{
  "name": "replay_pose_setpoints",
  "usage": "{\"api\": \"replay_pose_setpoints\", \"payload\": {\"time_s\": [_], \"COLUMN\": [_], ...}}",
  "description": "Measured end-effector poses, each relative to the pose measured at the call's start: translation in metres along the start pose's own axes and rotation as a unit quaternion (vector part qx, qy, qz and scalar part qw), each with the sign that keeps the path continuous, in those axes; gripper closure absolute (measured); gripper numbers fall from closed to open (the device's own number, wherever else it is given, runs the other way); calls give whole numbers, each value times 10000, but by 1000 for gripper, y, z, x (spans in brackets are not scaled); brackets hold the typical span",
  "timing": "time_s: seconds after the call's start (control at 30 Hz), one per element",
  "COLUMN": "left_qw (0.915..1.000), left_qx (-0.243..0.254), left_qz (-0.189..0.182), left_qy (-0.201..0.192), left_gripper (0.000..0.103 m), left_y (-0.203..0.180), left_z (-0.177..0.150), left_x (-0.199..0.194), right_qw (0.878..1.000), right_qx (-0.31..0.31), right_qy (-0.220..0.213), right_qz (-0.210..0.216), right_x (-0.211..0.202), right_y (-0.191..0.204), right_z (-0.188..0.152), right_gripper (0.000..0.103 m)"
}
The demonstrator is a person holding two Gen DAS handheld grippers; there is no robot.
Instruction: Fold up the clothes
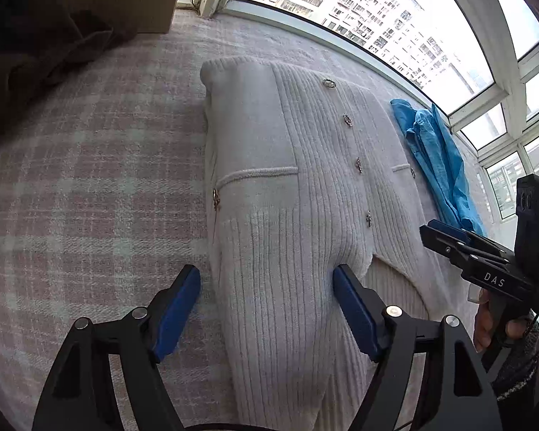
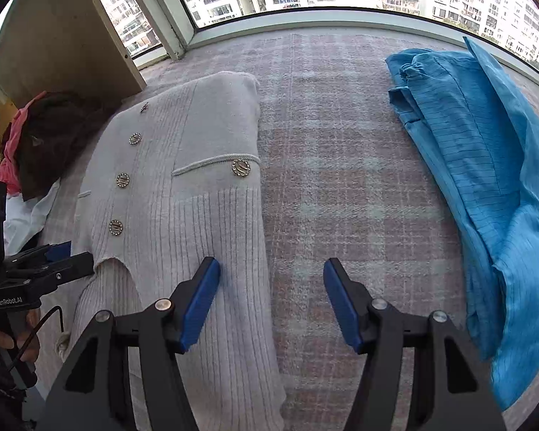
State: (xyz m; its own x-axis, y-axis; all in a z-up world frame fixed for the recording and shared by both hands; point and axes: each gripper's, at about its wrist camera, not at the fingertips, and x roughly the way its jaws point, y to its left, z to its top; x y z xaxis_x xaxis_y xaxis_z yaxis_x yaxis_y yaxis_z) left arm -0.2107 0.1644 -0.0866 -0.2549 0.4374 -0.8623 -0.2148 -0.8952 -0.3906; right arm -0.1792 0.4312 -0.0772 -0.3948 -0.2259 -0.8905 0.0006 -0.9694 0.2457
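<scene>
Blue-padded fingers of the left tool are standing spread wide, straddling the near end of the cream cardigan without pinching it; the right tool is likewise hanging open, its left pad over the cardigan's right edge and its other pad over the bare plaid blanket. Lying flat on that blanket with both sides already turned in, the cardigan is showing ribbed knit, a corded pocket trim and a row of jewelled buttons down the front. It is looking thick, soft and limp, likely light but prone to sagging and stretching, so pinching both near corners through all layers is probably the safest hold, keeping clear of the buttons. Well apart to the right, a blue shirt is lying crumpled, and dark clothes are heaped at far left.
</scene>
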Motion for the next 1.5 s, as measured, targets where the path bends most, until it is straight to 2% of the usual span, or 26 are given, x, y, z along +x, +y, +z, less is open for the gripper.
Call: {"api": "replay_pose_setpoints", "payload": {"time_s": [0.13, 0.37, 0.47, 0.53, 0.57, 0.6, 0.63, 0.73, 0.8, 0.93, 1.17, 1.3, 1.5], "left_qw": [9996, 9987, 9980, 9979, 9978, 9979, 9978, 9977, 9974, 9959, 9920, 9872, 9767], "left_qx": [114, 470, 603, 613, 612, 582, 554, 550, 588, 596, 769, 1065, 1437], "left_qz": [-214, -152, -143, -197, -227, -276, -347, -399, -426, -681, -897, -958, -1451], "left_qy": [153, 99, 135, 120, 111, 102, 104, 63, 33, -51, -436, -702, -655], "left_gripper": [30, 30, 40, 47, 50, 55, 57, 59, 66, 72, 75, 75, 75], "left_y": [-11, -28, -32, -30, -28, -27, -26, -27, -28, -28, -39, -48, -81], "left_z": [-2, -8, -10, -3, -1, 0, 1, 1, 1, 1, 10, 9, 3], "left_x": [6, 12, 14, 13, 12, 12, 14, 15, 16, 14, -23, -61, -90], "right_qw": [9987, 9954, 9937, 9925, 9913, 9900, 9892, 9872, 9862, 9849, 9778, 9765, 9773], "right_qx": [200, -439, -639, -652, -649, -642, -648, -422, -203, -11, 261, 407, 633], "right_qy": [19, 187, 248, 275, 310, 361, 390, 509, 530, 315, -231, -493, -829], "right_qz": [466, 826, 885, 998, 1101, 1207, 1257, 1448, 1556, 1704, 2067, 2060, 1844], "right_x": [3, 4, 7, 9, 10, 12, 13, 15, 15, 5, -36, -74, -134], "right_y": [-10, 4, 14, 17, 19, 21, 23, 19, 16, 21, 29, 28, 15], "right_z": [-3, -6, -6, -5, -5, -5, -5, -3, -3, -6, 0, -11, -36], "right_gripper": [37, 36, 36, 40, 52, 57, 58, 68, 74, 78, 79, 79, 79]}}
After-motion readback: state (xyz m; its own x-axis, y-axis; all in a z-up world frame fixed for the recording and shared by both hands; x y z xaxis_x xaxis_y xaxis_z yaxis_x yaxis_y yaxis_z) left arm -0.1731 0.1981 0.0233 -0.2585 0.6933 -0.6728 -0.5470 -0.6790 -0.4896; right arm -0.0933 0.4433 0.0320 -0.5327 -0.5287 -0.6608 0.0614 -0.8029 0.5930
